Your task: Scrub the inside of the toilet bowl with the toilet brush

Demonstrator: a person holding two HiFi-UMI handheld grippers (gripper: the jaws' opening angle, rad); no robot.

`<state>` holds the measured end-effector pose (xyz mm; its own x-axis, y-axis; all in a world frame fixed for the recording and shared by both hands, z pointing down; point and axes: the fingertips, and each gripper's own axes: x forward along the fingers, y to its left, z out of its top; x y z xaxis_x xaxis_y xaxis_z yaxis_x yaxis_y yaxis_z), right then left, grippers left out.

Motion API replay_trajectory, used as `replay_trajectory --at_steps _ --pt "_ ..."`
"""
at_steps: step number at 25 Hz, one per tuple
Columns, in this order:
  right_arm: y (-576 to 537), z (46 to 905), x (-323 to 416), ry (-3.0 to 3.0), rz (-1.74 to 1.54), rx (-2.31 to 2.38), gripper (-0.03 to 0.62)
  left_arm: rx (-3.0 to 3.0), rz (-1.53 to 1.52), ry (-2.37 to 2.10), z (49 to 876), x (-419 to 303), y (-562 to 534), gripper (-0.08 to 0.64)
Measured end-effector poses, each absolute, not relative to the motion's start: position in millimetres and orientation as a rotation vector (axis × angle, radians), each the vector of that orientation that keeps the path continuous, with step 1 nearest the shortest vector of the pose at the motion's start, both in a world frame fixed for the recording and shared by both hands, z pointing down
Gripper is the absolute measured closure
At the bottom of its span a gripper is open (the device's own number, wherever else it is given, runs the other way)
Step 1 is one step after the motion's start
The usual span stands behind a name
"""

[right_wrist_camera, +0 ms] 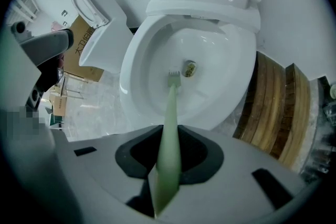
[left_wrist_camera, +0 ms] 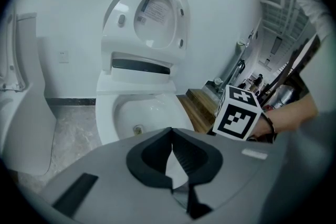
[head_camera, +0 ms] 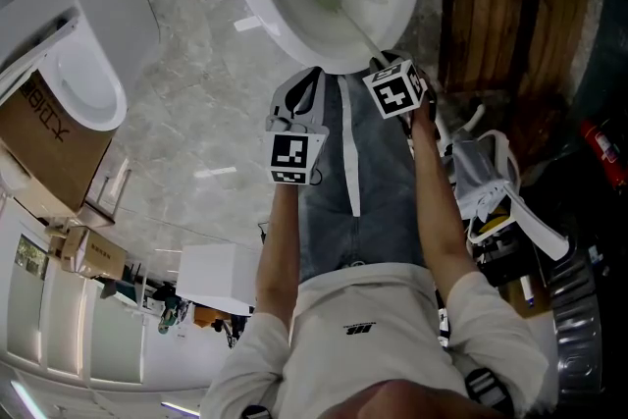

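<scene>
Head view: right gripper holds the brush down into the bowl; left gripper hangs beside it, short of the rim. Left gripper view: jaws pressed together, nothing between. Right gripper view: jaws clamp the green handle; bristles sit just beside the drain.

Pale green toilet brush — head inside white toilet bowl, near drain.
</scene>
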<state>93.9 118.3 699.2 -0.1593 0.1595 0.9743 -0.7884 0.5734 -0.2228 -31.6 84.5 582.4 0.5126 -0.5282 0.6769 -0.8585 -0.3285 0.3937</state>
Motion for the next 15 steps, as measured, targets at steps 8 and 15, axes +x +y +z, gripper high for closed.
replay_trajectory --at_steps 8,15 --pt "101.9 716.2 97.7 -1.494 0.922 0.585 0.518 1.997 0.565 -1.132 588.9 -31.8 79.3 0.551" --pt "78.6 733.2 96.2 -1.495 0.916 0.617 0.518 1.992 0.566 -1.131 593.6 -32.0 74.8 0.551"
